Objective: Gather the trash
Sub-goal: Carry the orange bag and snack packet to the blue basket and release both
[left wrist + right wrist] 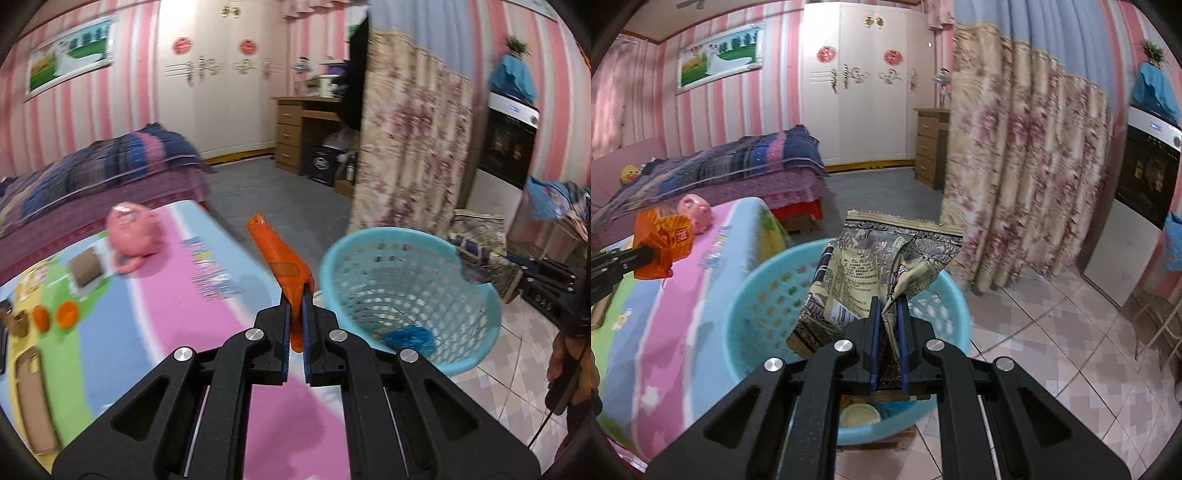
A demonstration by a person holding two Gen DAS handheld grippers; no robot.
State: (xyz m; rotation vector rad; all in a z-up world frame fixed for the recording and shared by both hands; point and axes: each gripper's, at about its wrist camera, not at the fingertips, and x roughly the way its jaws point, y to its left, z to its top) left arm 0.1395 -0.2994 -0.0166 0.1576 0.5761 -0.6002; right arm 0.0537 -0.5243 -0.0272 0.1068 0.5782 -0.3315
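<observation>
My left gripper [295,295] is shut on an orange wrapper [280,258] and holds it in the air at the table's right edge, left of the light blue basket [476,295]. The wrapper also shows in the right wrist view [663,243]. My right gripper [888,306] is shut on a beige and black printed snack bag [871,266] and holds it over the basket [746,321]. A blue crumpled piece [408,338] and a round cream lid [860,414] lie in the basket's bottom.
The table has a pastel striped cover [177,314] with a pink piggy toy [133,232], a brown pad [85,272] and two orange pieces [67,314]. A bed [738,173], a floral curtain [1015,166], drawers [291,140] and tiled floor [1052,350] surround it.
</observation>
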